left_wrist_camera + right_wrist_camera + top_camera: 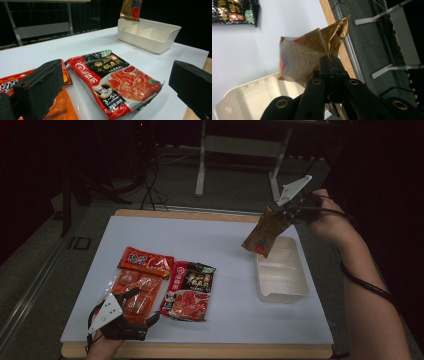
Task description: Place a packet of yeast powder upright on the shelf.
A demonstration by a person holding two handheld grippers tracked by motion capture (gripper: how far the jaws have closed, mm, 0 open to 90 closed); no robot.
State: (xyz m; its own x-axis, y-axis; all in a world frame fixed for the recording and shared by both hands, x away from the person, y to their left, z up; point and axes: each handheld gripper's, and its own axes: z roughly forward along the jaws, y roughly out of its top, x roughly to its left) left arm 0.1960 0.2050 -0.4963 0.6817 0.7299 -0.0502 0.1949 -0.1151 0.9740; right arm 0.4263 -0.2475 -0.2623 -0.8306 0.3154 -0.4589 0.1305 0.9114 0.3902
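My right gripper is shut on the top edge of a gold-brown sachet, which hangs in the air over the far end of a cream divided tray. In the right gripper view the jaws pinch the crumpled sachet above the tray. My left gripper rests open near the table's front left, over an orange snack pack. A red and black soup-base packet lies flat beside it, seen close between the open jaws as the packet, with the sachet and tray beyond.
A white mat covers the wooden table. Metal table legs stand on the dark floor beyond the far edge. Bare mat lies between the packets and the tray.
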